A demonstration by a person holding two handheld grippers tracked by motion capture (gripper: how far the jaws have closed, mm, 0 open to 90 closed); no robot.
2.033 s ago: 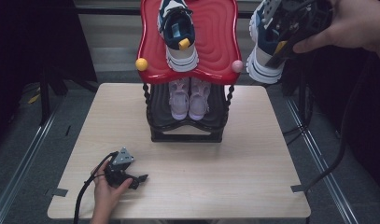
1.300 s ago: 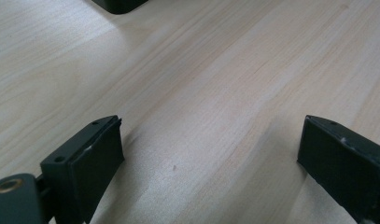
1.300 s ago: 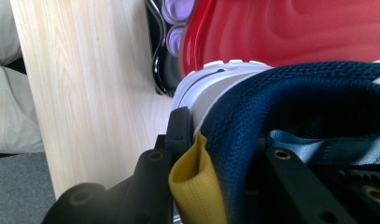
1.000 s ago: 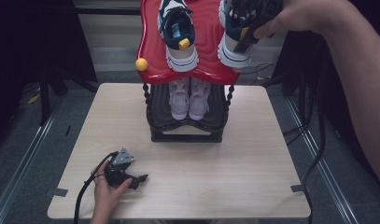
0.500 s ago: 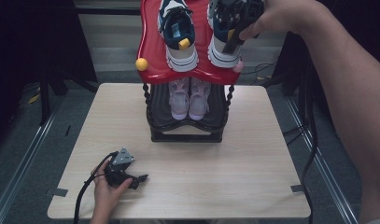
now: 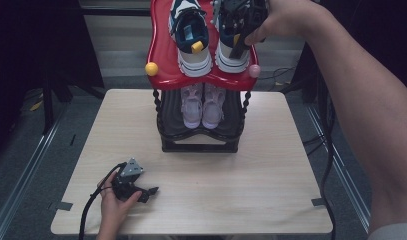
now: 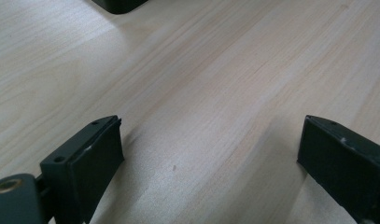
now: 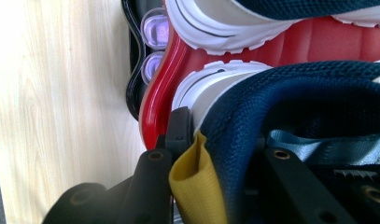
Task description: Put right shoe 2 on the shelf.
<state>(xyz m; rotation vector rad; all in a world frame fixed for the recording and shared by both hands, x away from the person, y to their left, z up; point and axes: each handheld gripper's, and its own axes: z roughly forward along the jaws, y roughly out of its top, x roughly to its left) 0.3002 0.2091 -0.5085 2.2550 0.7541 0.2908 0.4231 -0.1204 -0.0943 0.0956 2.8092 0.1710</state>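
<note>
Left claw (image 6: 150,190) rests on the counter (image 6: 271,165), jaws apart on nothing. Beyond, two pink shoes (image 6: 203,102) fill the rack's lower tier; two navy sneakers sit on the red shelf (image 6: 161,52) (right claw (image 6: 239,22) clamps the right sneaker (image 6: 230,50)).

In the right gripper view I see my right gripper (image 8: 211,154) clamped on the navy mesh heel of a sneaker (image 8: 290,98), its yellow pull tab (image 8: 194,182) against one jaw. The sneaker sits on the red shelf (image 8: 155,107), beside a second sneaker (image 8: 215,23). Below the shelf, two lilac shoes (image 8: 155,51) and the table (image 8: 61,93).
</note>
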